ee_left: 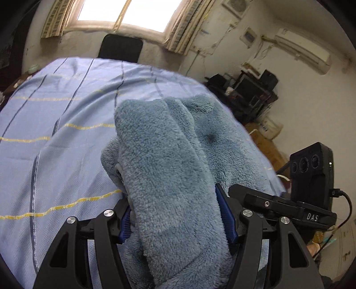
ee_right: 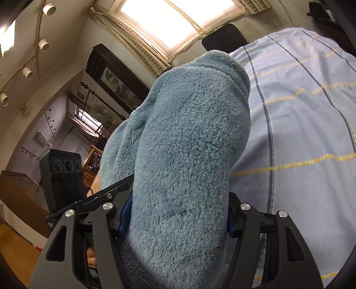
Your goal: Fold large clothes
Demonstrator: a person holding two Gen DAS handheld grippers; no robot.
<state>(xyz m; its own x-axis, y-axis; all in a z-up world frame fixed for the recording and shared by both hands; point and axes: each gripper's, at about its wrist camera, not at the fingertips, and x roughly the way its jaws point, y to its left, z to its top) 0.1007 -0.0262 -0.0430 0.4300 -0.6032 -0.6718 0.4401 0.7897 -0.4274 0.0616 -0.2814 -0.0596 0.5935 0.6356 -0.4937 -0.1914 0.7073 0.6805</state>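
Both grippers pointed forward and downward over the bed. The left gripper (ee_left: 178, 213) stood clamped on a thick fold of the blue fleece garment (ee_left: 169, 160), its blue pads (ee_left: 225, 213) pressing the pile from either side. The right gripper (ee_right: 175, 213) was likewise clamped on a bulky roll of the same garment (ee_right: 189, 137), with fleece filling the whole gap between its jaws. The light-blue striped bedsheet (ee_left: 55, 133) lay under the work, marked with dark and yellow lines. Beyond the bed stood a dark chair back (ee_left: 121, 47) below a bright window (ee_left: 131, 11). An air conditioner (ee_left: 302, 51) hung on the wall in the left wrist view, above a stack of dark equipment (ee_left: 249, 89). In each view the held fleece rose in front of the lens and hid the fingertips and much of the bed. From the left gripper the garment ran forward and to the right, with its far part resting on the sheet.
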